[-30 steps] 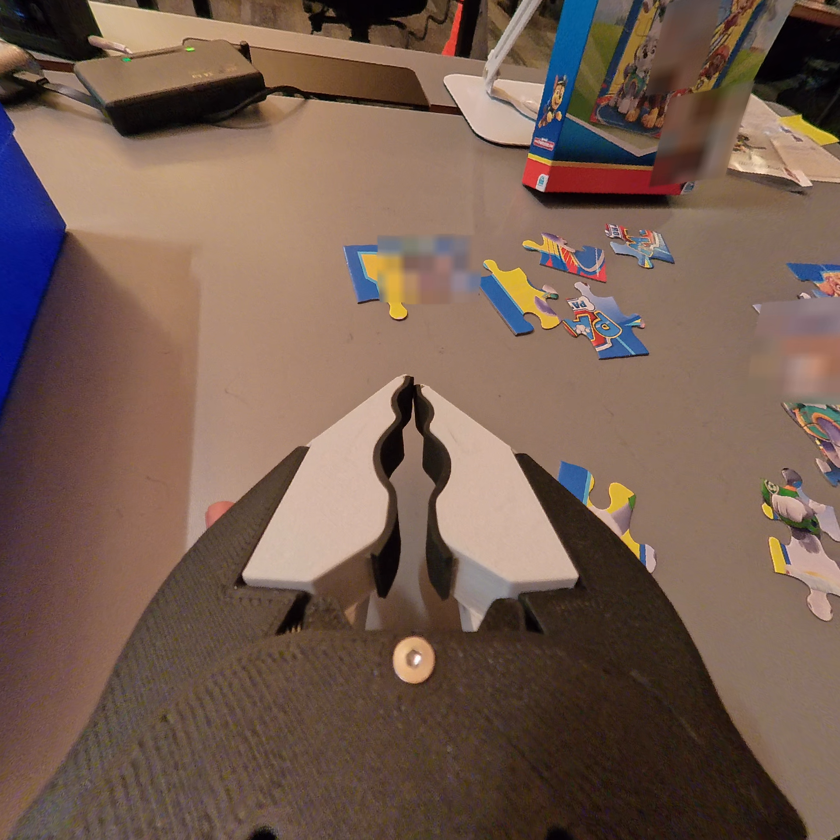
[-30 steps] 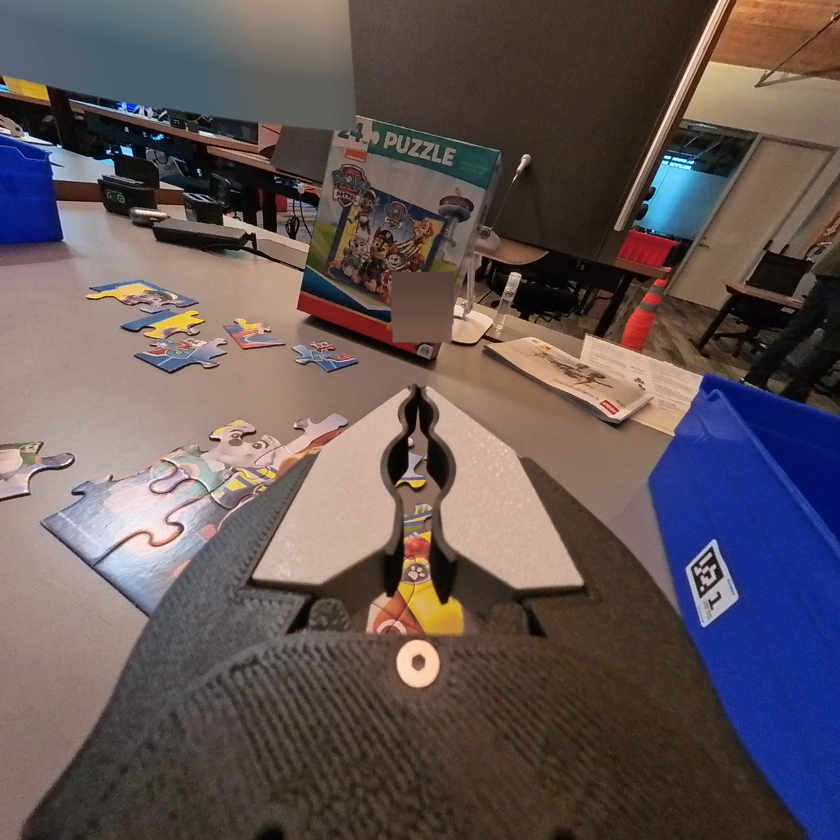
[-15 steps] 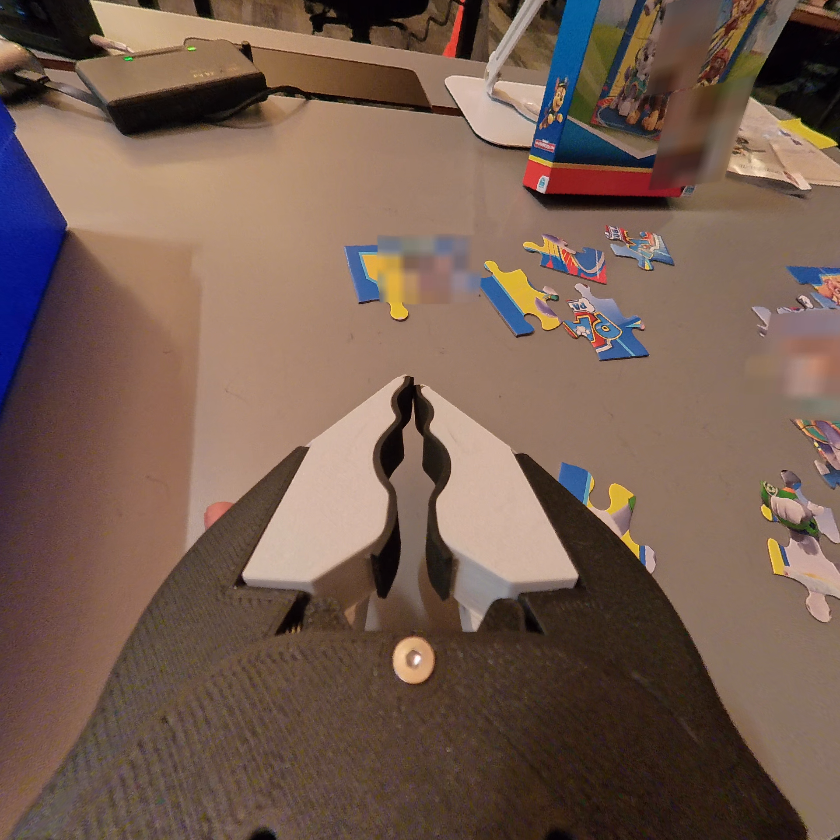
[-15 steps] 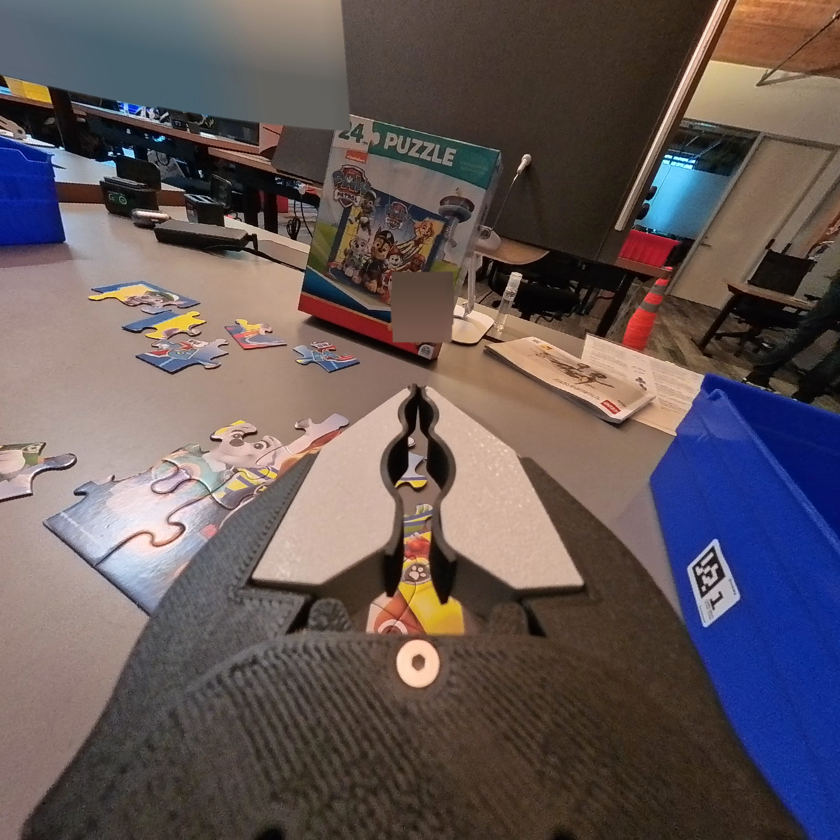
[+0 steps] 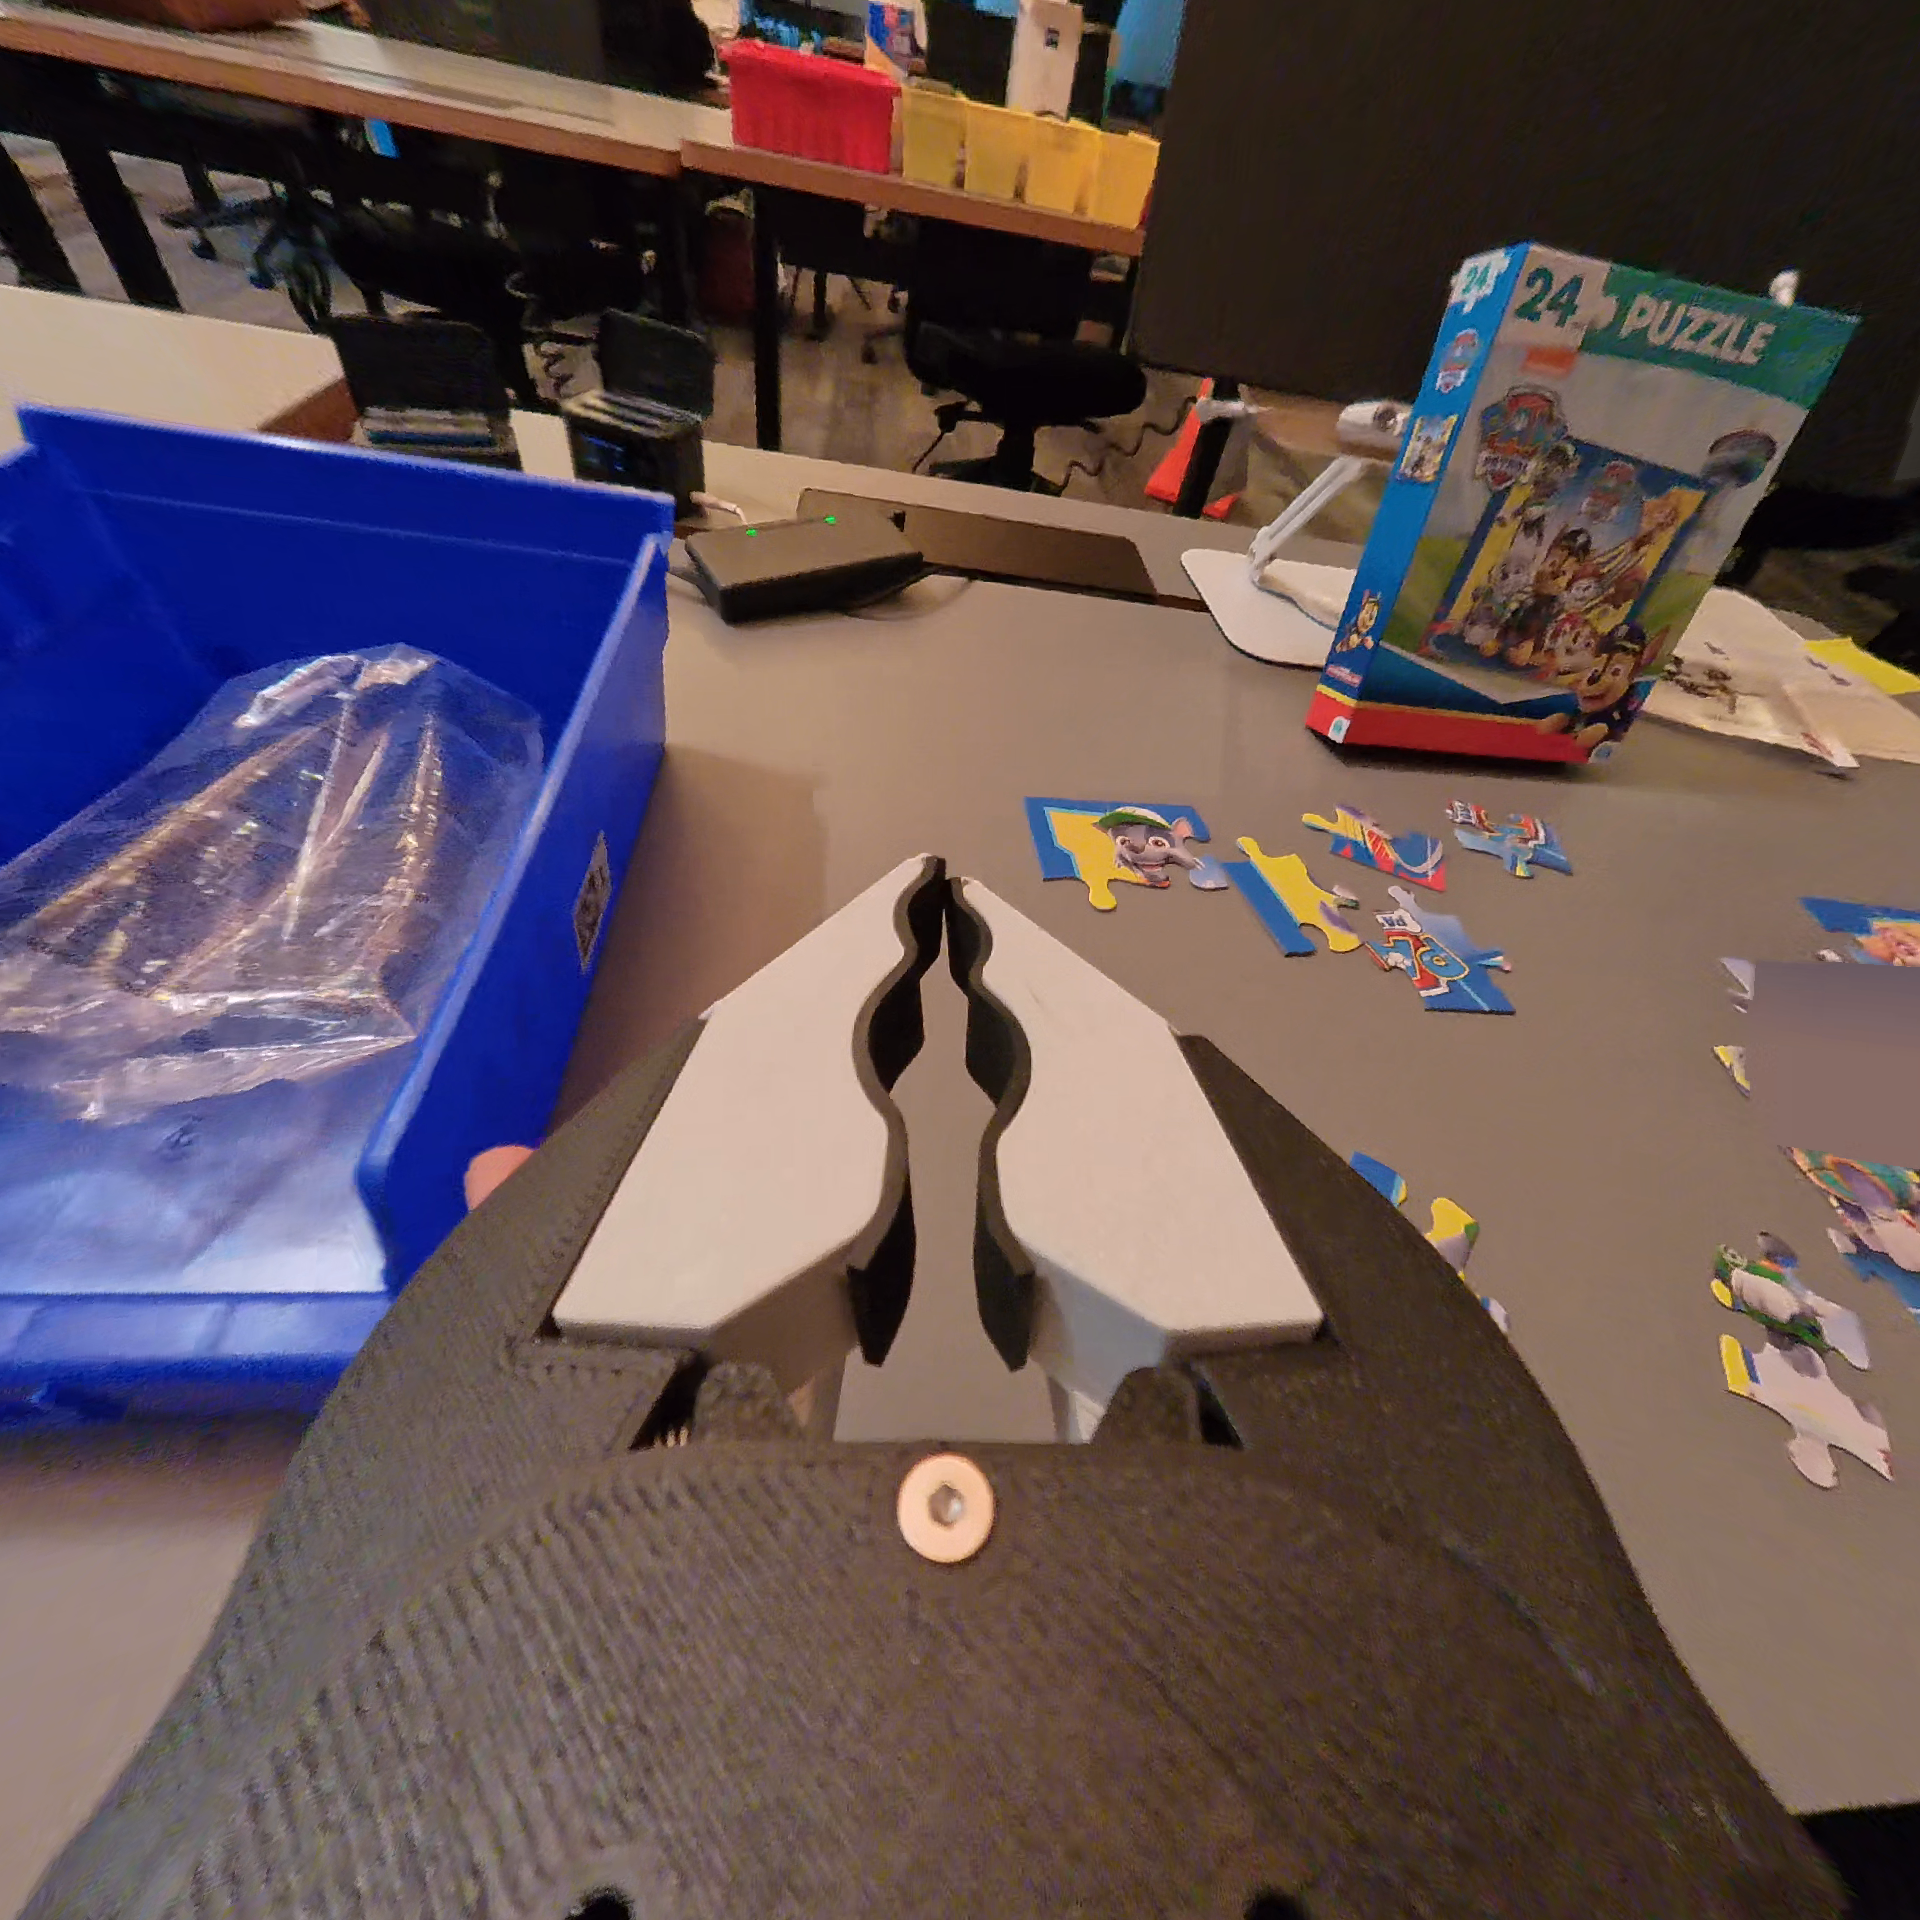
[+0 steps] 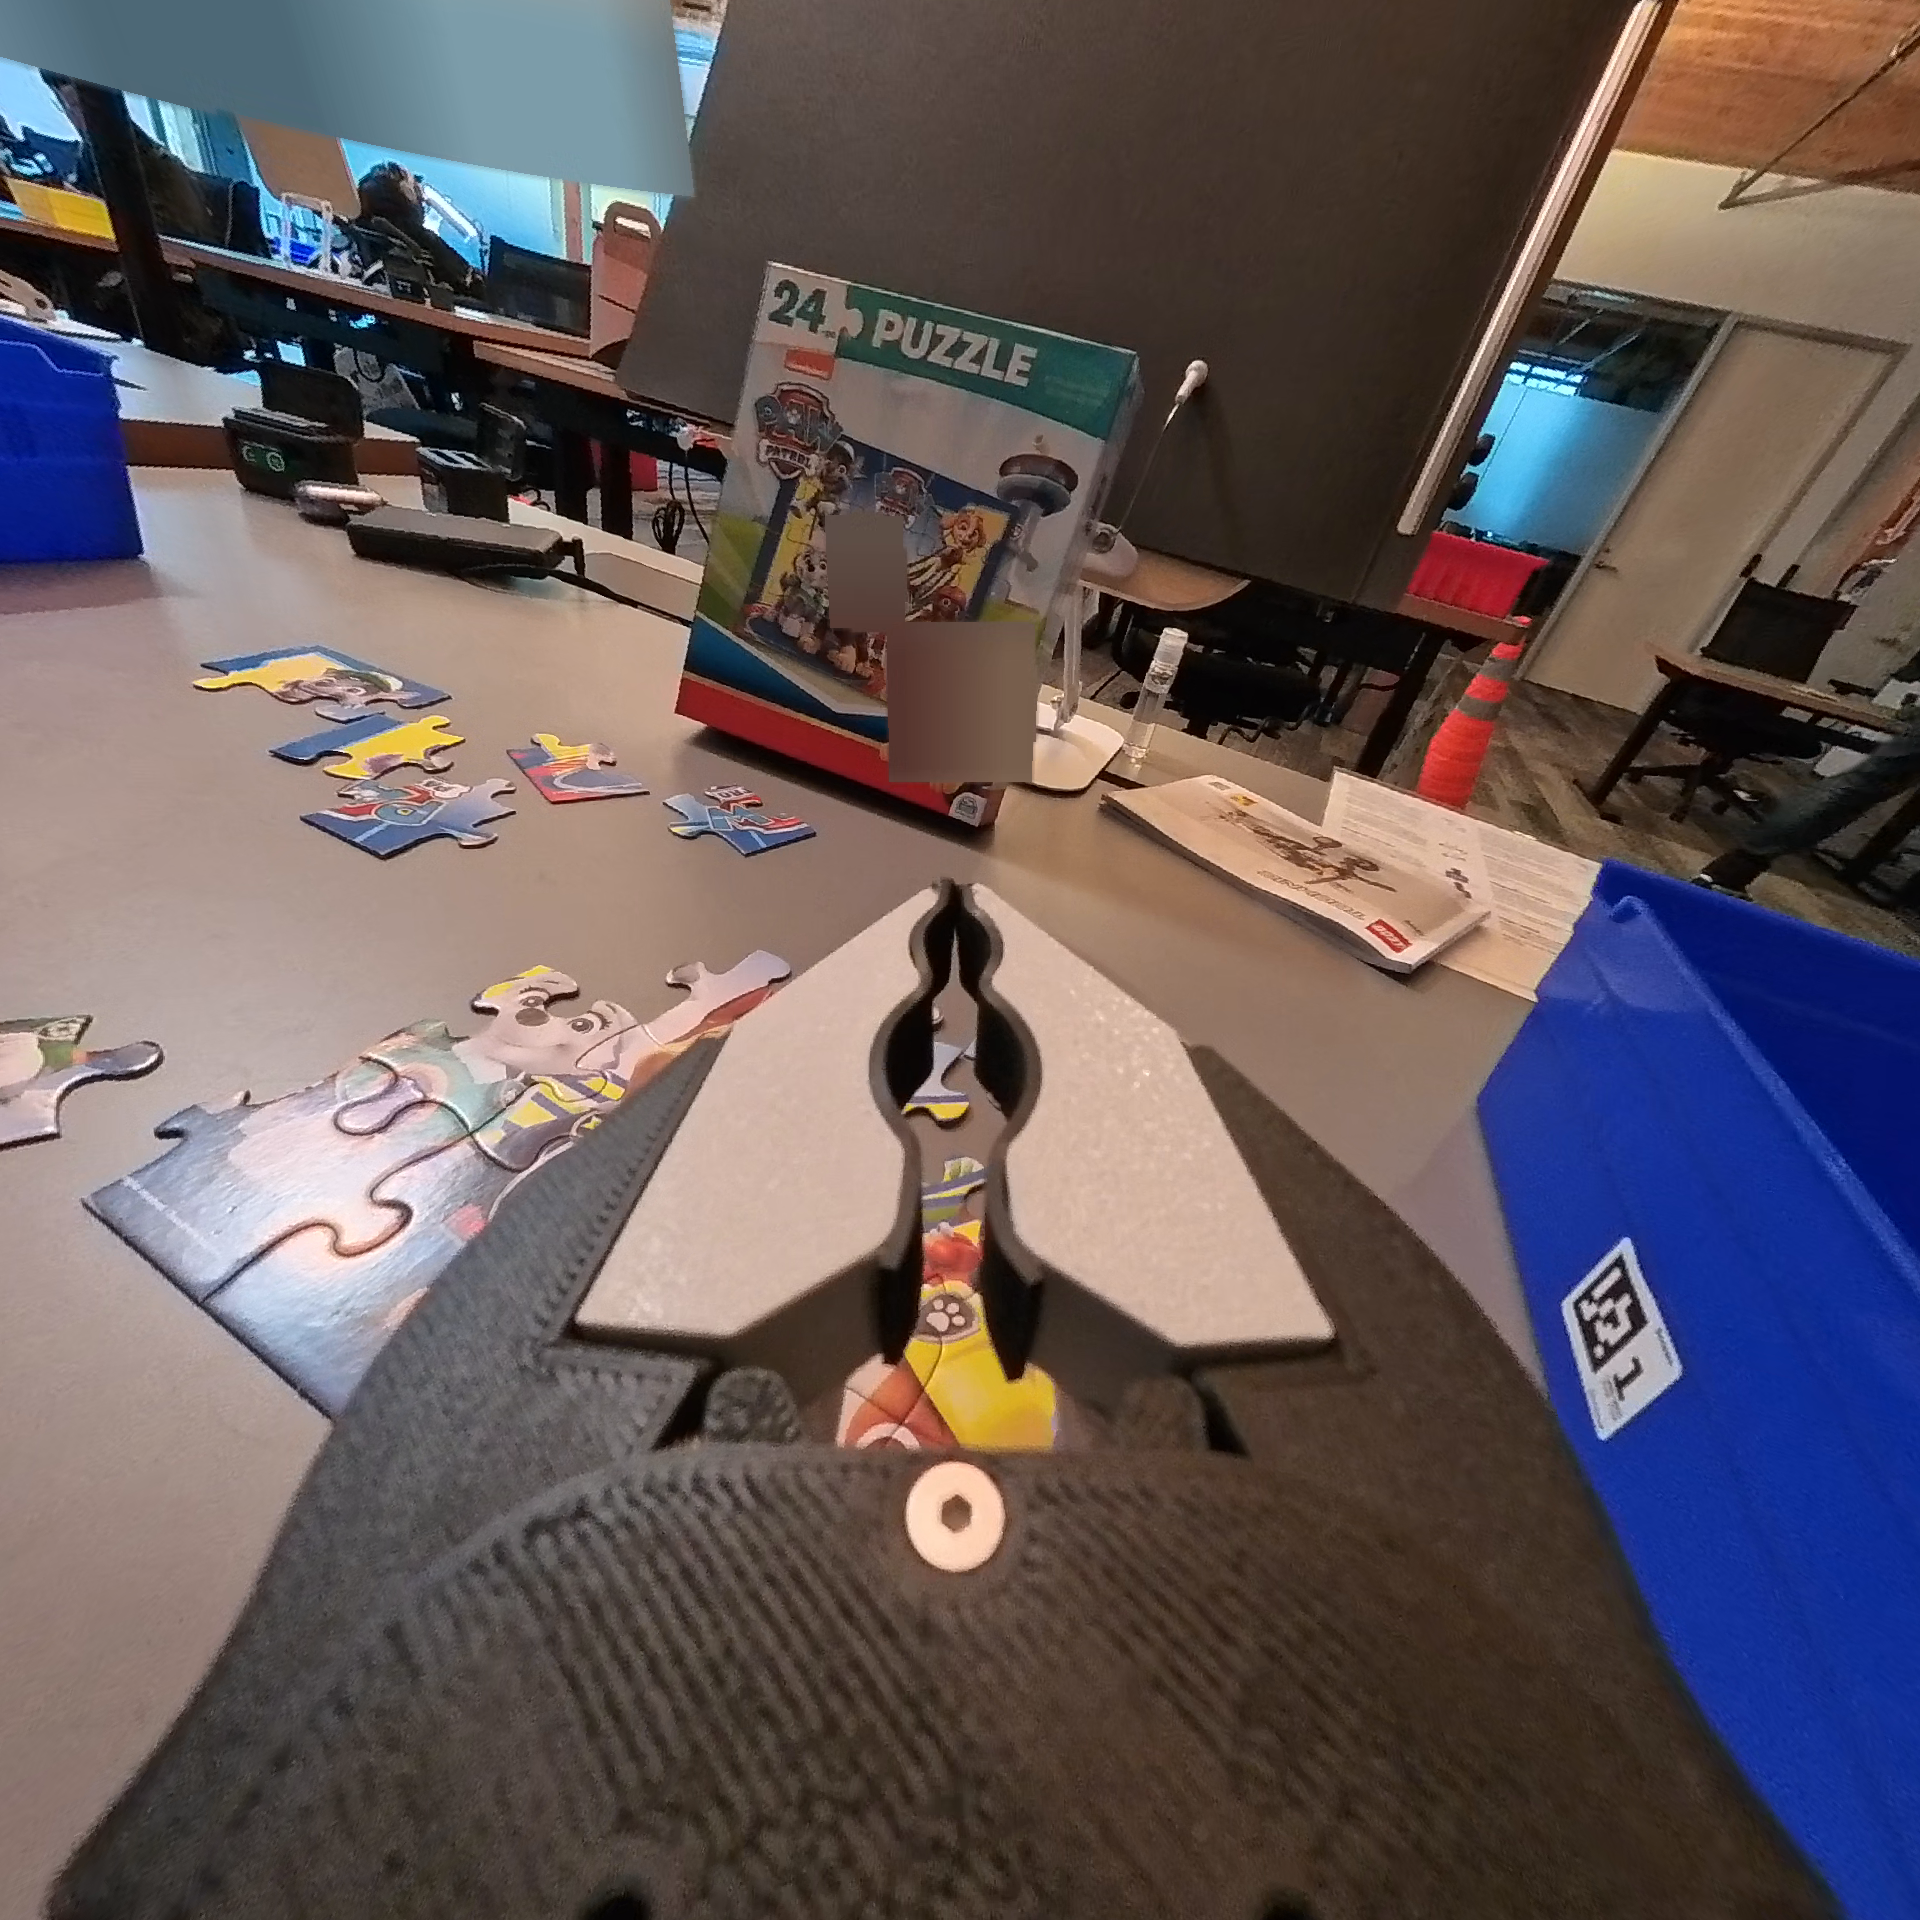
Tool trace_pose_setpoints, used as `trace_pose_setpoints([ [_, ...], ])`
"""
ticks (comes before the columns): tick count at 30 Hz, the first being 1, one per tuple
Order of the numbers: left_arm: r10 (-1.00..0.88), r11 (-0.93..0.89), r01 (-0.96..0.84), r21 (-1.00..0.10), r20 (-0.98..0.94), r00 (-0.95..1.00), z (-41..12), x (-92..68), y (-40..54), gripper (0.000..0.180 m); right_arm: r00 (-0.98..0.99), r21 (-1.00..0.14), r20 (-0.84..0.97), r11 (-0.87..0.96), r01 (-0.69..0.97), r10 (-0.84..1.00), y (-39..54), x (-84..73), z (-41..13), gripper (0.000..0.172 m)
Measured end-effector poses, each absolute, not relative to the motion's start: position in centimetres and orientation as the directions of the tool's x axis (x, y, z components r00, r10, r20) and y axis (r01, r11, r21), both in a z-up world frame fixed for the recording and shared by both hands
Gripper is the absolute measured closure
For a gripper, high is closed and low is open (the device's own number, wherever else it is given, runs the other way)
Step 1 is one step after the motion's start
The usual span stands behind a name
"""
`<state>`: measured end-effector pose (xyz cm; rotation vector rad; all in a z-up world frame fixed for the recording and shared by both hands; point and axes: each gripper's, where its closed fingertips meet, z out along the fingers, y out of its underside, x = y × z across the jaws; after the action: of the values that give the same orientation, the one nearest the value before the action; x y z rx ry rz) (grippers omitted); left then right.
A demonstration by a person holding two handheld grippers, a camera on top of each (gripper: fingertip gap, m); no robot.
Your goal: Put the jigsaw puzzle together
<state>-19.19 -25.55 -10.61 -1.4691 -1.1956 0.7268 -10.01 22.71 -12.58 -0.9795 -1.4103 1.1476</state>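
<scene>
Left gripper (image 5: 943,883) — fingers together, grasping nothing — hovers beside a blue bin (image 5: 582,790); right gripper (image 6: 954,889) (likewise closed, bare) hangs over joined puzzle pieces (image 6: 343,1174).

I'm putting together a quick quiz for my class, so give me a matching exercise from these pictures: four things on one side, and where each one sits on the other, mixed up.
Things:
1. puzzle box
2. clear plastic bag
3. booklet
4. joined puzzle section

Places:
A. inside the blue bin
B. flat on the table, partly under the right gripper
C. standing upright beyond the loose pieces
D. lying right of the box

Pairs: 1-C, 2-A, 3-D, 4-B
</scene>
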Motion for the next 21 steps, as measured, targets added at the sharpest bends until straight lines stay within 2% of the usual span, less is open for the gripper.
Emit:
trace_pose_setpoints([
  [6,0.952,0.089,0.229,-0.969,0.15,0.266,-8.6,-17.4,-28.0,0.18,-0.154,-0.98,0.2,0.198,-0.026,0.968,22.6,-9.8,-12.3,0.172],
  [11,0.938,0.114,0.269,-0.956,0.193,0.288,-10.4,-17.1,-27.7,0.18,-0.158,-0.975,0.222,0.221,-0.023,0.962,22.3,-9.9,-12.4,0.172],
  [21,0.937,0.024,0.338,-0.941,0.139,0.32,-13.7,-18.3,-25.1,0.18,-0.148,-0.975,0.222,0.222,-0.021,0.964,22.6,-9.9,-12.5,0.172],
])
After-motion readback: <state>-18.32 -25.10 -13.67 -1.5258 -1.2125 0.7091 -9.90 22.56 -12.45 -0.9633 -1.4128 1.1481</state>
